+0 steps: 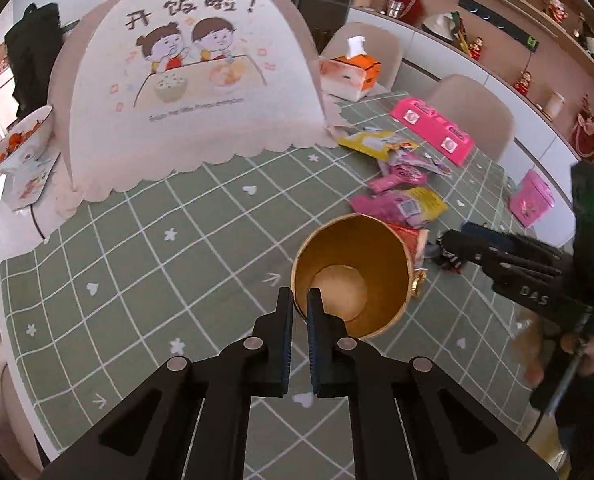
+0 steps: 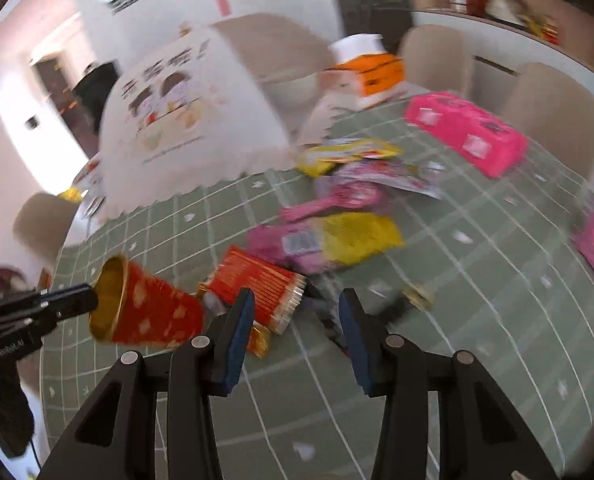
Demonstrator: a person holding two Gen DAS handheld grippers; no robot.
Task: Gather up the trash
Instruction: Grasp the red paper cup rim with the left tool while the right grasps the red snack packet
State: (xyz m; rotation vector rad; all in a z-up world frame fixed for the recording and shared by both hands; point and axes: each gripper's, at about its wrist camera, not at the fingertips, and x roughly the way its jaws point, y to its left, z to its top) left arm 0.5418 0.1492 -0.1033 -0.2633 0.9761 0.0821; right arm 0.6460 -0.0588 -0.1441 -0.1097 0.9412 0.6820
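Observation:
A red paper cup (image 1: pixel 349 276) with a gold lining stands tipped on the green checked tablecloth (image 1: pixel 157 264). My left gripper (image 1: pixel 300 300) is shut on its near rim, one finger inside and one outside. The right wrist view shows the cup (image 2: pixel 145 308) leaning mouth-first toward the left gripper (image 2: pixel 73 300). Just right of the cup, my right gripper (image 2: pixel 297 308) hangs open over a red wrapper (image 2: pixel 257 292) and a small dark wrapper (image 2: pixel 329 316), gripping nothing. Beyond lies a heap of pink and yellow wrappers (image 1: pixel 401 196). The right gripper (image 1: pixel 443 246) reaches in from the right.
A large food cover (image 1: pixel 193 92) with a cartoon print fills the far left of the table. A tissue box (image 1: pixel 351 70), a pink box (image 1: pixel 433 128) and a pink tin (image 1: pixel 531 198) stand behind the wrappers. A bowl of oranges (image 1: pixel 21 140) sits at the left edge. Chairs line the far side.

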